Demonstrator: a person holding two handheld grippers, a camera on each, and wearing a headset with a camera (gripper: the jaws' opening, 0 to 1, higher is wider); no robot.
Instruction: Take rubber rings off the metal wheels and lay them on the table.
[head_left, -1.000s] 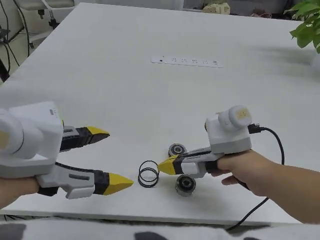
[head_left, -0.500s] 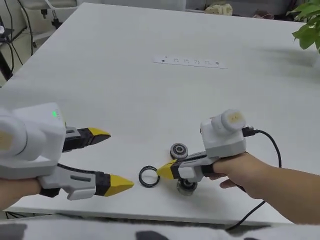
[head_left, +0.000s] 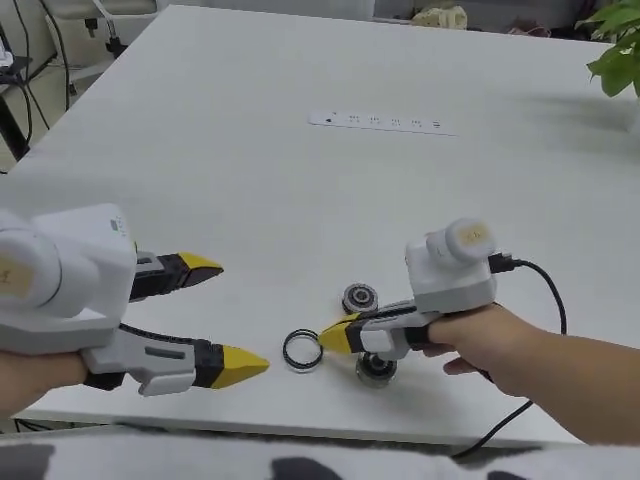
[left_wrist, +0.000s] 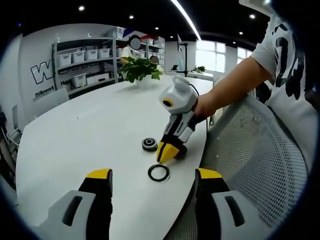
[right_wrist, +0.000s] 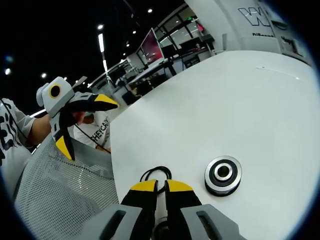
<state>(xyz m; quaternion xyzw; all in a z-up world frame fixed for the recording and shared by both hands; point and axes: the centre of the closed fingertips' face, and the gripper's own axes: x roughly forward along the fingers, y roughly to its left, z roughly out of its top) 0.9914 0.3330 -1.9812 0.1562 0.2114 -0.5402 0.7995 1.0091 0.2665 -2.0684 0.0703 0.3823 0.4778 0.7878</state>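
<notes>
One black rubber ring (head_left: 302, 350), perhaps two stacked, is seen lying flat on the table (head_left: 300, 180) just ahead of the tips of the right gripper (head_left: 338, 337). That gripper's jaws are drawn together with only a narrow slit between them, and nothing is visibly pinched at the tips. One metal wheel (head_left: 358, 298) is set near those tips, off to their right in the right gripper view and not touched by them. A second wheel (head_left: 376, 369) is partly covered beneath the jaws. The left gripper (head_left: 220, 315) is held well apart from the ring, with its jaws spread wide and empty. The ring appears to be laid down already, so a wheel is judged to be the next thing in hand. It is best steadied by one gripper while the rubber is caught at its edge by the other and peeled off evenly, so that the wheel is not sent rolling. Whether either wheel bears a ring cannot be made out, and much of the covered wheel is hidden by the jaws.
</notes>
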